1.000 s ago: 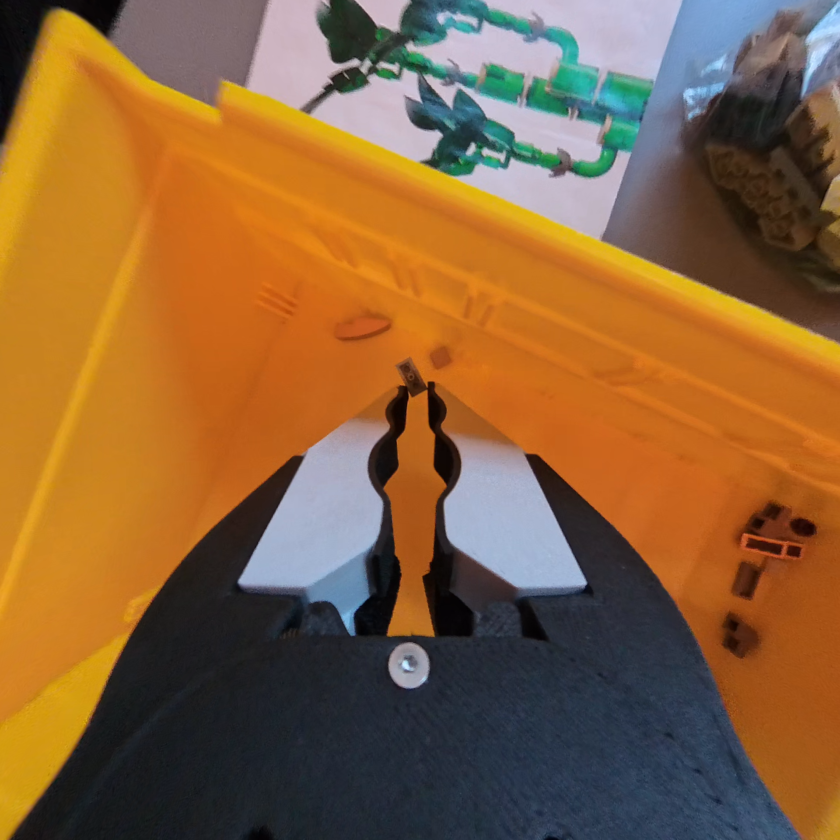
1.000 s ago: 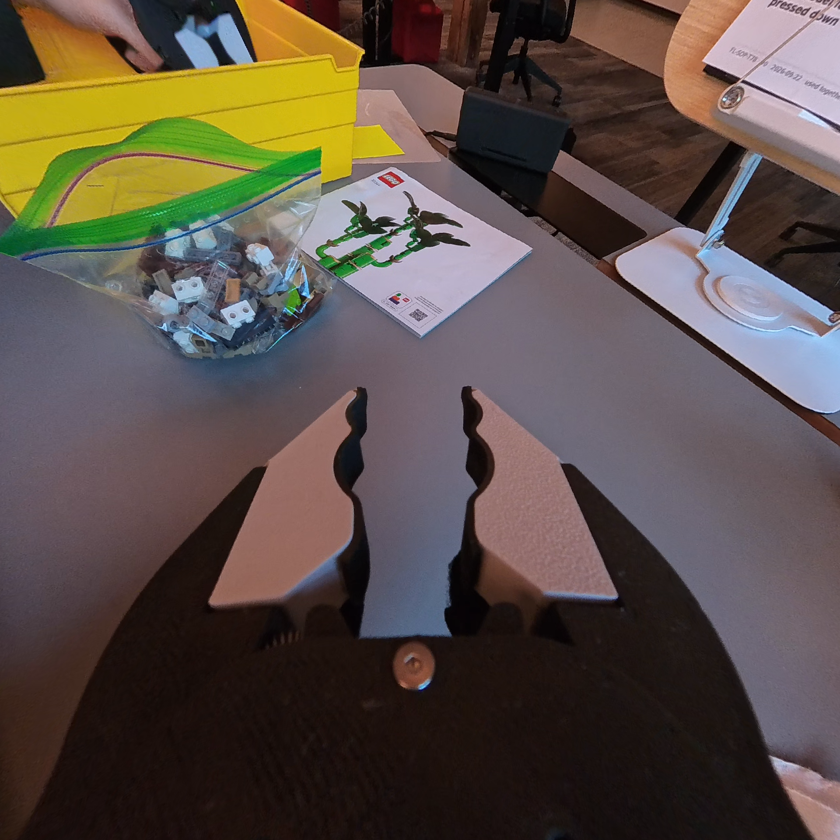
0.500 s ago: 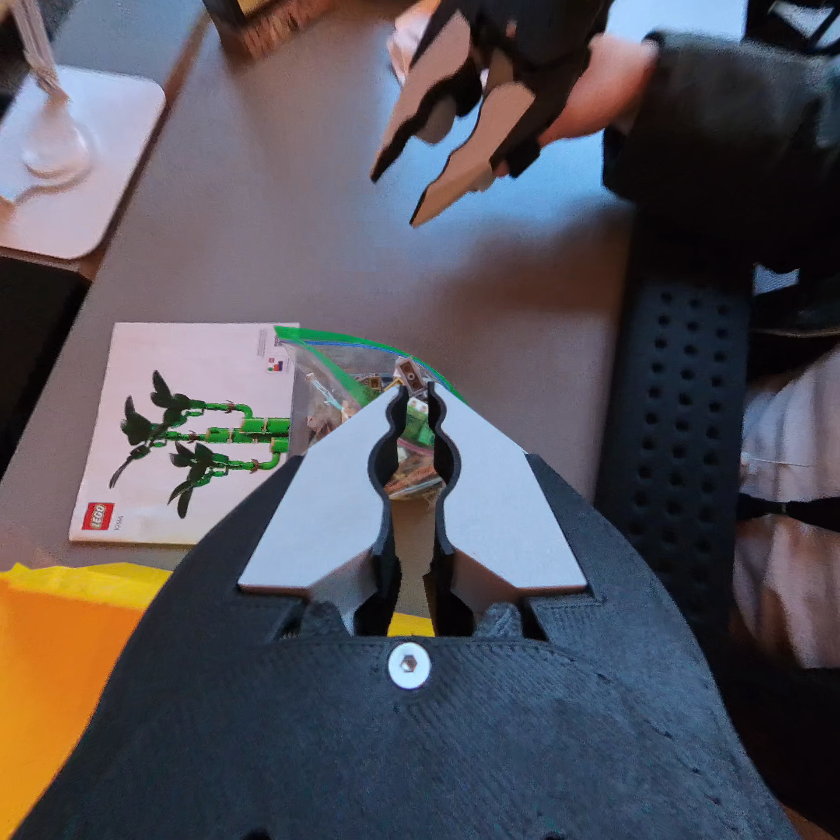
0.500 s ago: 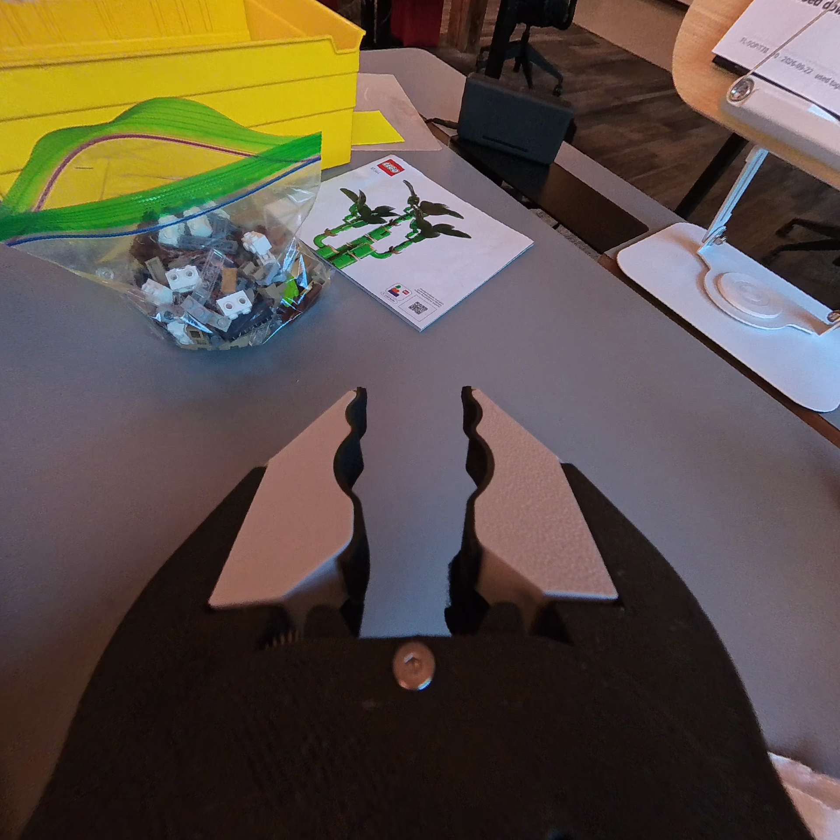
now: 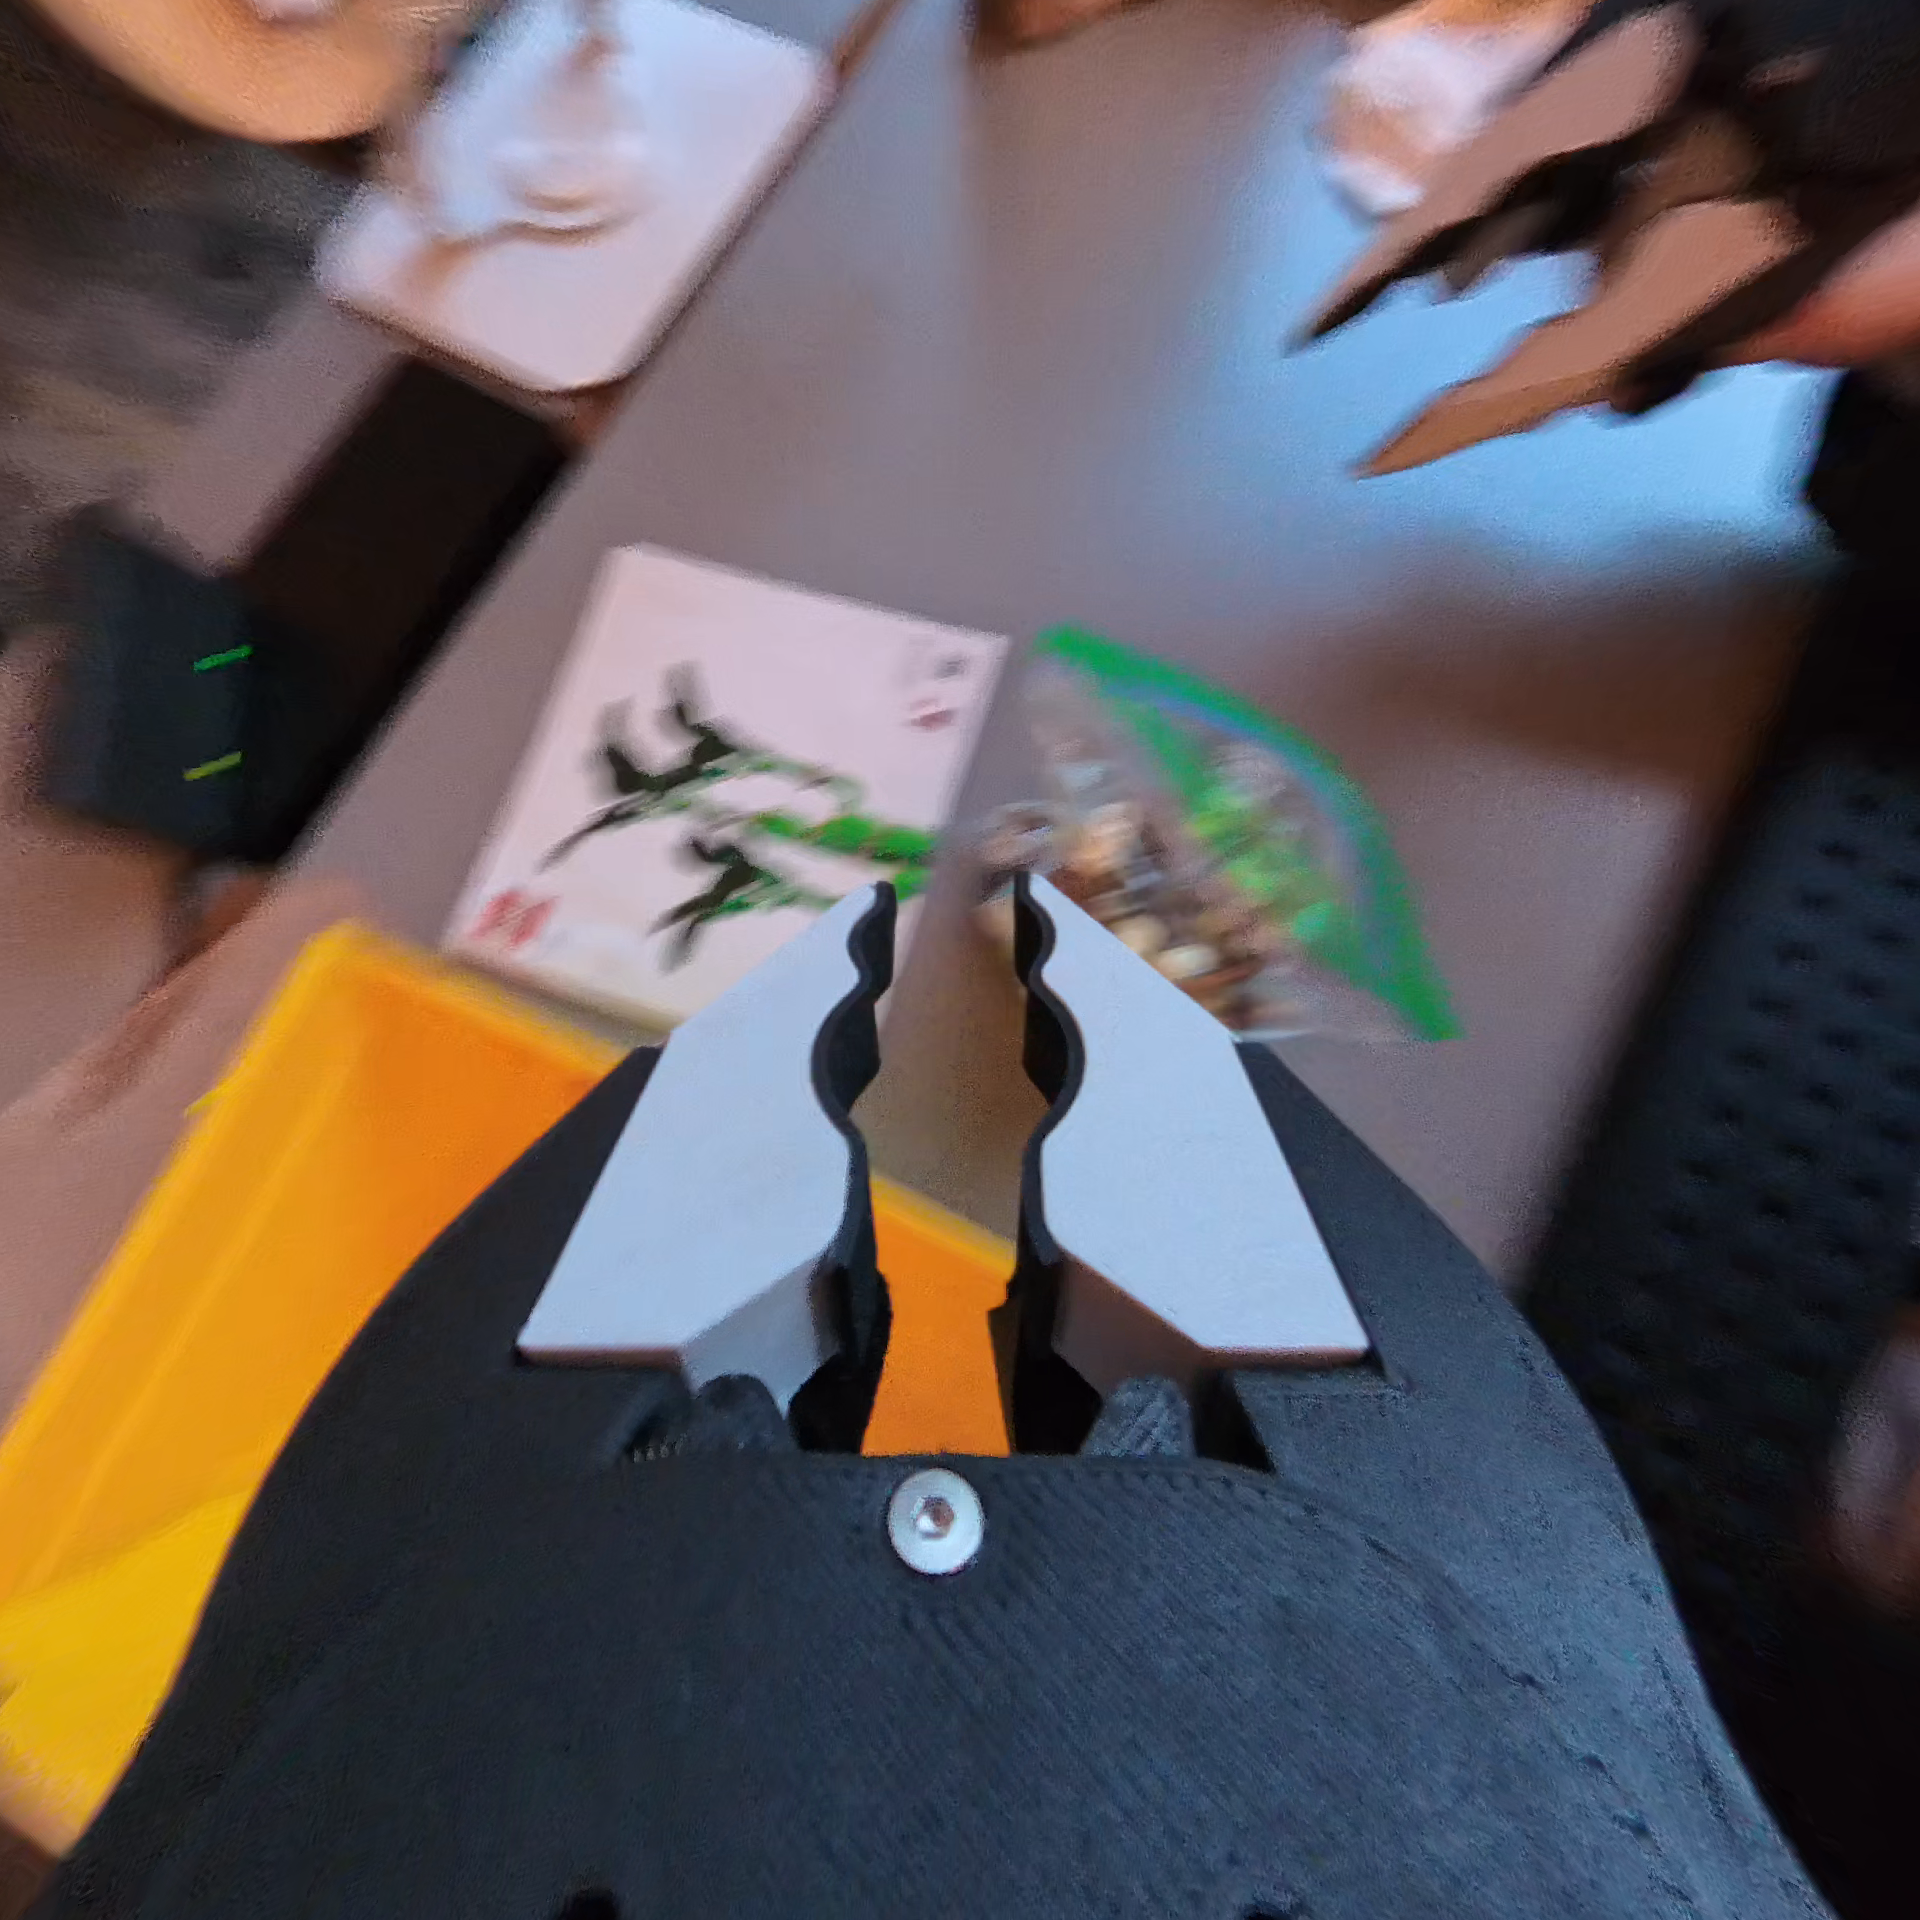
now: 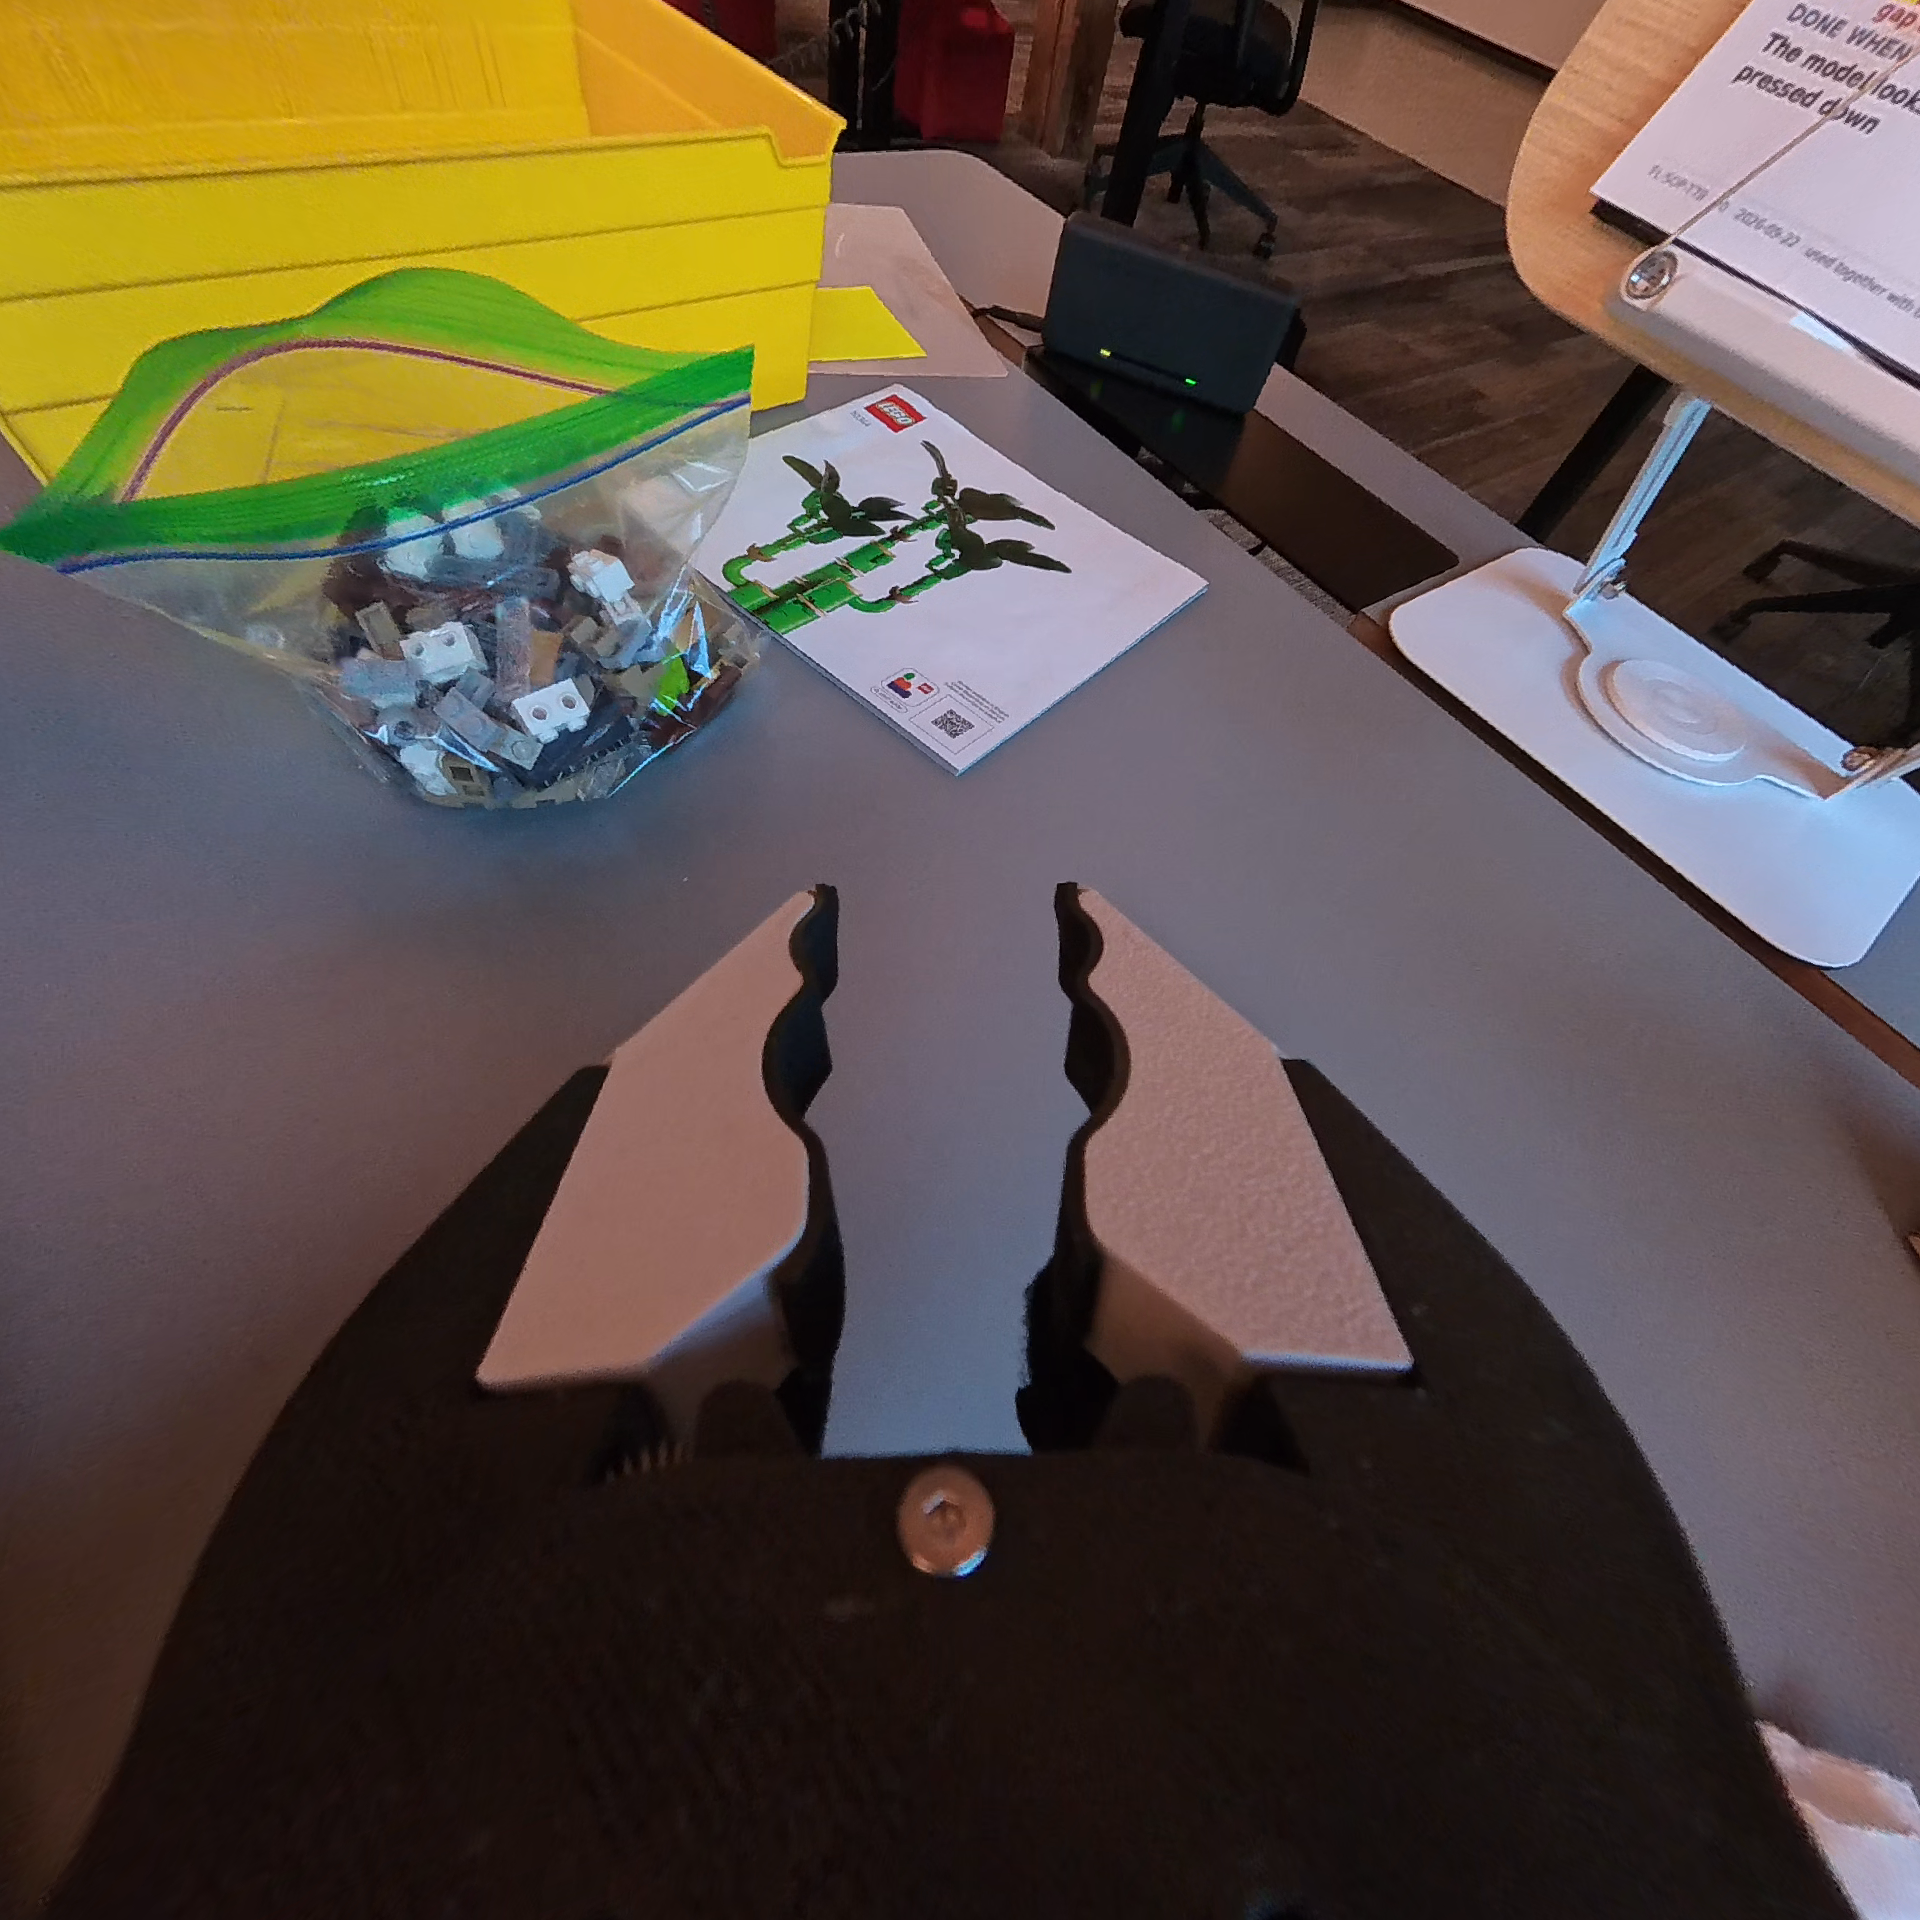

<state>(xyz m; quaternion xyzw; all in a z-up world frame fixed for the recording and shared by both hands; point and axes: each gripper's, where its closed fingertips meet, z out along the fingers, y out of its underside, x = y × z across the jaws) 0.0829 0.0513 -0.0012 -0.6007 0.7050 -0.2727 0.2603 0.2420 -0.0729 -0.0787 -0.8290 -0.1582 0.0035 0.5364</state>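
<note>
The left gripper (image 5: 951, 894) hangs spread and empty above the yellow bin (image 5: 343, 1195), tips toward the bag (image 5: 1226, 862) of bricks at frame centre. The booklet (image 5: 727, 769) lies left of the bag, long axis running up-frame. The right gripper (image 6: 943, 896), also spread and empty, hovers over bare desk (image 6: 1299, 935), bag (image 6: 468, 623) upper left.

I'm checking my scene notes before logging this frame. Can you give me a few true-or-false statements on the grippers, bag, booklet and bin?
1. The right gripper is open and holds nothing. True.
2. The zip bag of bricks lies inside the yellow bin. False: it sits on the grey table, in front of the bin.
3. The instruction booklet lies beside the bag. True.
4. The left gripper grips a brick. False: it is open and empty.
</note>
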